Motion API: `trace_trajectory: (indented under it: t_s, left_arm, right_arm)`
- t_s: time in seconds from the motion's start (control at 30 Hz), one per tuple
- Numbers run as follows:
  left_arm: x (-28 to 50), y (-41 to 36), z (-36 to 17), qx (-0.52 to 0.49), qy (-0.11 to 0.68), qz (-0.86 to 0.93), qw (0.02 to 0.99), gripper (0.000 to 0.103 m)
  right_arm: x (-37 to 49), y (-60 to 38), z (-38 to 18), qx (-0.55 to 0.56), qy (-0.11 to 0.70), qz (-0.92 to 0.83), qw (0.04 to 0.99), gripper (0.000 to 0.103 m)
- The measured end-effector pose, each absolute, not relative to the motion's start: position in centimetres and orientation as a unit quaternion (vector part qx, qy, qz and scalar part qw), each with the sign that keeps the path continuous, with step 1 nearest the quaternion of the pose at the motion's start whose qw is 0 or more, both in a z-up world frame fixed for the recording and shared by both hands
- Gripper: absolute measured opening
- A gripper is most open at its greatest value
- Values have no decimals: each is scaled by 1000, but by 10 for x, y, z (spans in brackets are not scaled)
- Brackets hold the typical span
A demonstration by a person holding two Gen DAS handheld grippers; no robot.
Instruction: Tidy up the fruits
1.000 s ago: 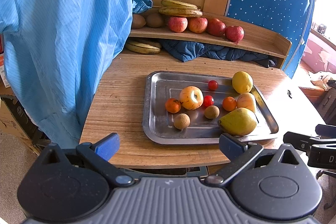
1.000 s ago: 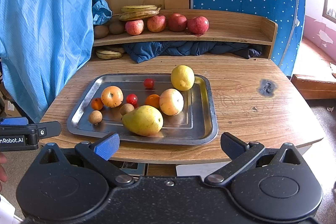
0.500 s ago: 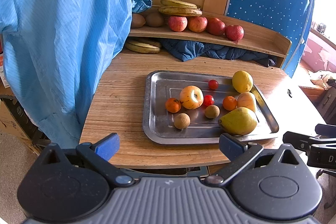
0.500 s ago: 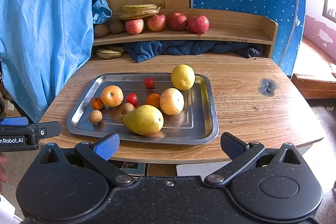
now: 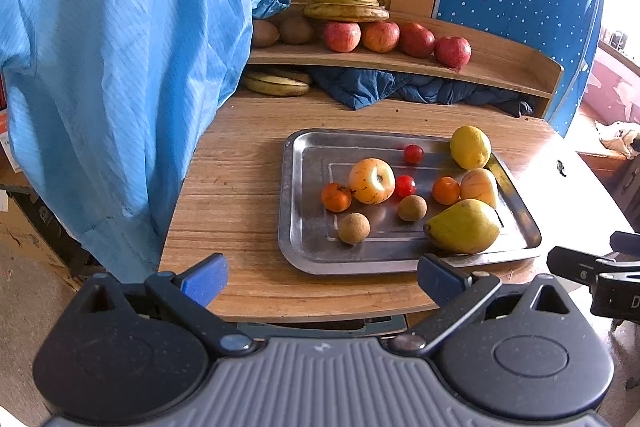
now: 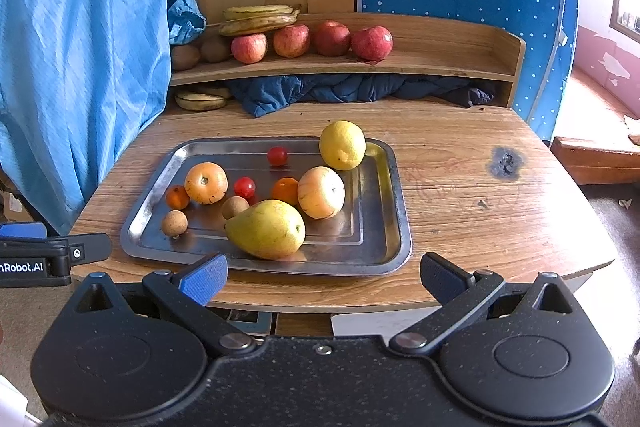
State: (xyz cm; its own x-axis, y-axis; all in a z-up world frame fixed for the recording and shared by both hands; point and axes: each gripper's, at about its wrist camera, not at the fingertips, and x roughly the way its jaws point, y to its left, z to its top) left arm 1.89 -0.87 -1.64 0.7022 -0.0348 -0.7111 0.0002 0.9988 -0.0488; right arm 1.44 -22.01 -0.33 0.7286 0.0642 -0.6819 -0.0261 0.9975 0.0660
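I hold both grippers short of the near edge of the wooden table (image 6: 460,187), neither touching anything. Left gripper (image 5: 320,277): fingers spread wide, nothing between them. Right gripper (image 6: 324,277): fingers likewise wide and empty.

The steel tray (image 6: 384,227) lies flat on the table, directly ahead of the right gripper and ahead-right of the left one. On the tray I count:
- a green-yellow pear (image 6: 266,229) at the near edge, lying on its side;
- a lemon (image 6: 342,145) at the far right corner;
- two pale orange-yellow round fruits, kind uncertain: one (image 6: 321,192) just behind the pear, one (image 6: 206,183) towards the left;
- two small oranges (image 6: 285,191) (image 6: 177,197), the first touching the right-hand round fruit;
- two cherry tomatoes (image 6: 277,155) (image 6: 244,186);
- two small brown round fruits (image 6: 174,223) (image 6: 235,207), the second just beside the pear.

On the raised wooden shelf (image 6: 440,63) at the back of the table: four red apples (image 6: 312,41) in a row, bananas (image 6: 258,19) behind them, kiwis (image 6: 200,53) at the left end. Beneath the shelf lie more bananas (image 6: 202,101) and a bunched dark blue cloth (image 6: 340,91). A light blue garment (image 5: 112,67) hangs at the left side of the table.
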Motion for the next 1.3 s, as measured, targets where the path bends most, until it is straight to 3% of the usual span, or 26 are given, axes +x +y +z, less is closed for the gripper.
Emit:
trace_trajectory:
  t_s: [1.3]
  left_arm:
    - [49,26,-30,-23,413,-56,909,103]
  right_arm:
    - [23,-179,-6,29,386,-26,922,102]
